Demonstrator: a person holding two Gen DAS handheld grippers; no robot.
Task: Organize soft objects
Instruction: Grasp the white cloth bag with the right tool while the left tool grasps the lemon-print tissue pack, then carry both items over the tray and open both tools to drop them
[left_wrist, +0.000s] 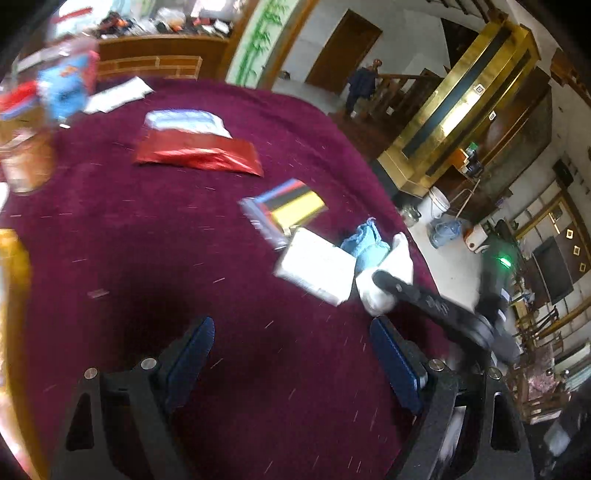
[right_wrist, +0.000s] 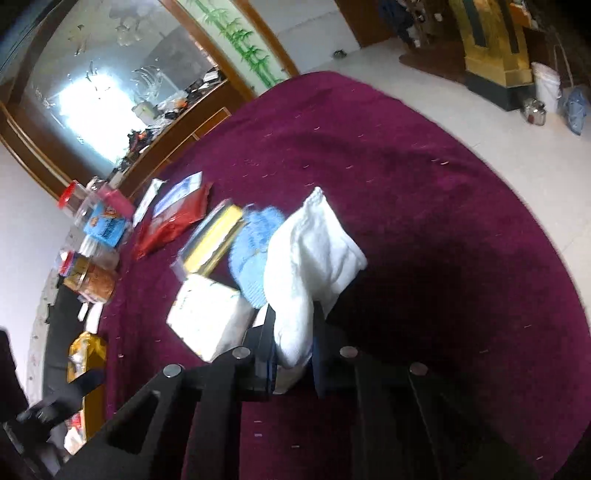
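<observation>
table: a round top under a maroon cloth (left_wrist: 155, 229) is seen in both views, with pale floor past its rim.
red pouch: a shiny red pouch (left_wrist: 199, 153) is laid flat toward the far side of the cloth, its far edge overlapped by a white-and-blue packet (left_wrist: 186, 122).
jars: clear jars with red lids (right_wrist: 92, 206) are grouped at the left edge of the cloth; labels are too blurred to read.
tissue pack: a white pack (right_wrist: 208, 315) is laid near the middle, touching a clear sleeve of coloured sheets (right_wrist: 212, 238) on its far side.
white cloth: a white cloth (right_wrist: 310, 258) is held up off the table, clamped at its lower end, the loose part standing above the fingers, just right of the tissue pack.
blue cloth: a light blue knit piece (right_wrist: 251, 251) is lying on the table between the sleeve and the white cloth, partly hidden behind the latter.
right gripper: the right gripper (right_wrist: 293, 354) is closed, jaws pinched on the white cloth.
left gripper: the left gripper (left_wrist: 291, 354) is held over bare maroon cloth, jaws wide apart, nothing between them.
</observation>
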